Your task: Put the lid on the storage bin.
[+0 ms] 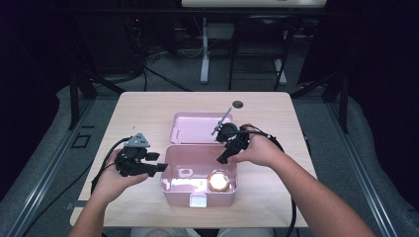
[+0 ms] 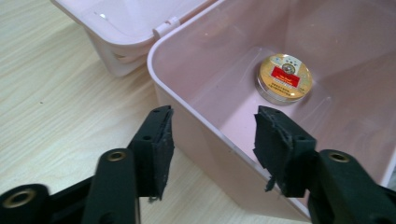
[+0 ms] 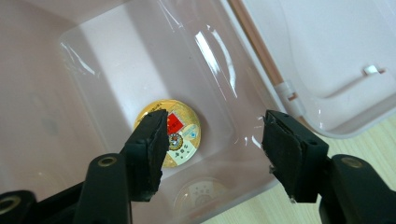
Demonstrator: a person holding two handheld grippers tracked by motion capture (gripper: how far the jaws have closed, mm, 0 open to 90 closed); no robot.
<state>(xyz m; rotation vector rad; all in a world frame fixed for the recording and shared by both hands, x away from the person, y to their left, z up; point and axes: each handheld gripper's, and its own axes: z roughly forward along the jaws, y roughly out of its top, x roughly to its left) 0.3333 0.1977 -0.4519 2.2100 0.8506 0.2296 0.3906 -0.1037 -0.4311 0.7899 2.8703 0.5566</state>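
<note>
A pink plastic box stands open at the table's front middle, its hinged lid laid back flat behind it. A round gold tin with a red label lies on the box floor at the front right. My left gripper is at the box's left wall; in the left gripper view its jaws straddle the rim with a gap on both sides, and the tin lies beyond. My right gripper hangs over the box's back right, jaws open above the tin, nothing between them.
The box's white latch faces the table's front edge. A dark round hole sits near the table's far edge. Bare wood lies left and right of the box. Cables trail from both grippers off the front.
</note>
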